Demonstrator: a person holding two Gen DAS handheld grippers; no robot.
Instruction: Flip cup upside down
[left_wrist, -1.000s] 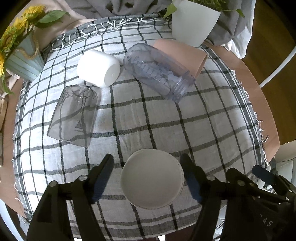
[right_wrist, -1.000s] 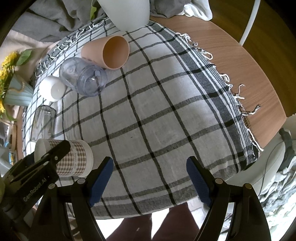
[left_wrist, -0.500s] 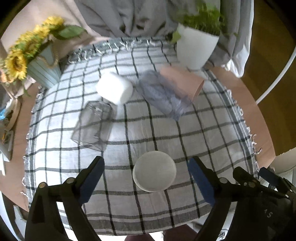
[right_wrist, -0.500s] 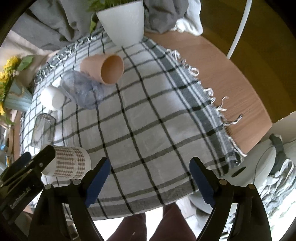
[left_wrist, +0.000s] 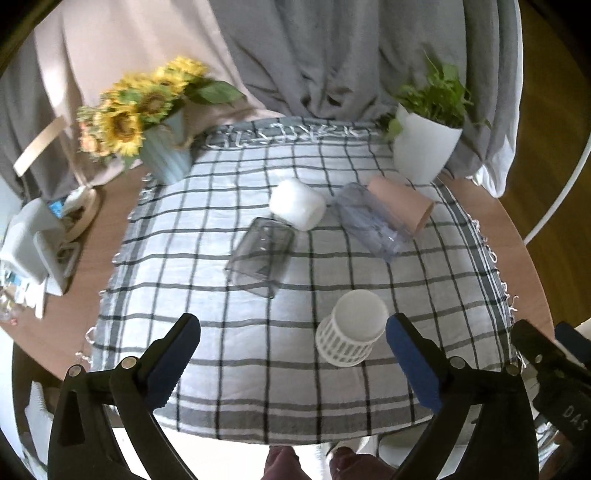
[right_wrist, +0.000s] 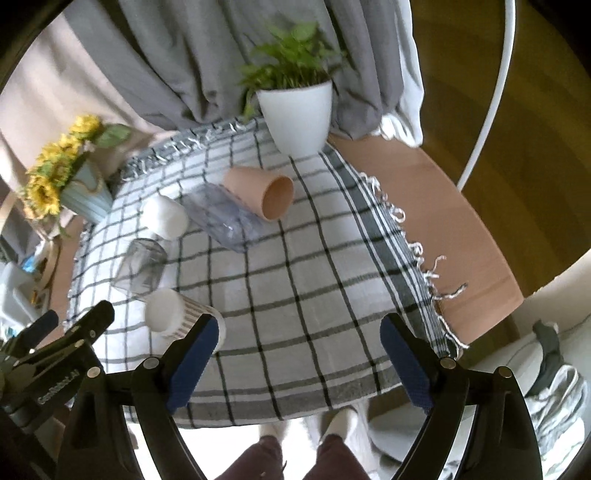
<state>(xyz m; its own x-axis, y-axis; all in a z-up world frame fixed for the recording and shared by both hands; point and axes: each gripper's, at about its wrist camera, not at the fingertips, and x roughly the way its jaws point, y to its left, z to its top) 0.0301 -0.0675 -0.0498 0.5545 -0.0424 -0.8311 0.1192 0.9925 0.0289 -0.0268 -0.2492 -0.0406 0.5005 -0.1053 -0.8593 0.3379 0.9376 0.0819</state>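
Now the checked cup (left_wrist: 351, 328) stands upside down on the plaid cloth (left_wrist: 258, 343), at about two o'clock from the left gripper (left_wrist: 291, 354); both it and the right gripper (right_wrist: 297, 354) are spread wide, holding nothing.

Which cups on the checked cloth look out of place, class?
Four lie tipped on their sides: the white cup, the grey glass, the clear tumbler and the pink cup, the last two touching. Only the white patterned cup stands, base up.
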